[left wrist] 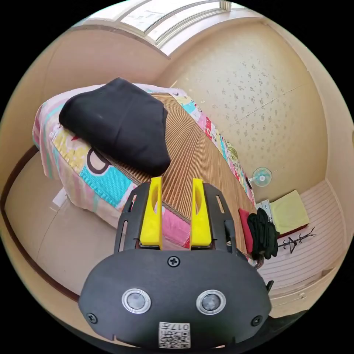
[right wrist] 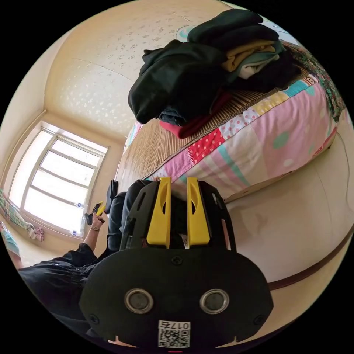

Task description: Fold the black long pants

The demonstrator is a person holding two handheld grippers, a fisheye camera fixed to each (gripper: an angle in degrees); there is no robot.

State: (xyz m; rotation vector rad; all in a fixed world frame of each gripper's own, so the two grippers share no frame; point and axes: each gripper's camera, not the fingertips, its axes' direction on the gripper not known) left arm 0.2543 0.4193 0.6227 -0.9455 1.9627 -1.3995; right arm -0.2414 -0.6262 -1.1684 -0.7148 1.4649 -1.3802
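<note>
The black pants (left wrist: pixel 118 125) lie as a folded bundle on the end of a bed, partly on the patchwork quilt (left wrist: pixel 103 177) and partly on a bamboo mat (left wrist: pixel 195 147). My left gripper (left wrist: pixel 177 182) hovers off the bed's edge, a short way from the bundle. It is open, with nothing between its yellow jaws. My right gripper (right wrist: pixel 178 181) hangs beside the other end of the bed, its yellow jaws a narrow gap apart and holding nothing. The left gripper (right wrist: pixel 97 211) also appears small in the right gripper view, in the person's hand.
A heap of dark, yellow and red clothes (right wrist: pixel 206 66) sits on the bed's corner, also seen as the far pile (left wrist: pixel 263 232). A fan (left wrist: pixel 261 176) and a yellow-green cushion (left wrist: pixel 289 212) stand by the wall. A window (right wrist: pixel 55 180) and the person's black sleeve (right wrist: pixel 55 273) are at the left.
</note>
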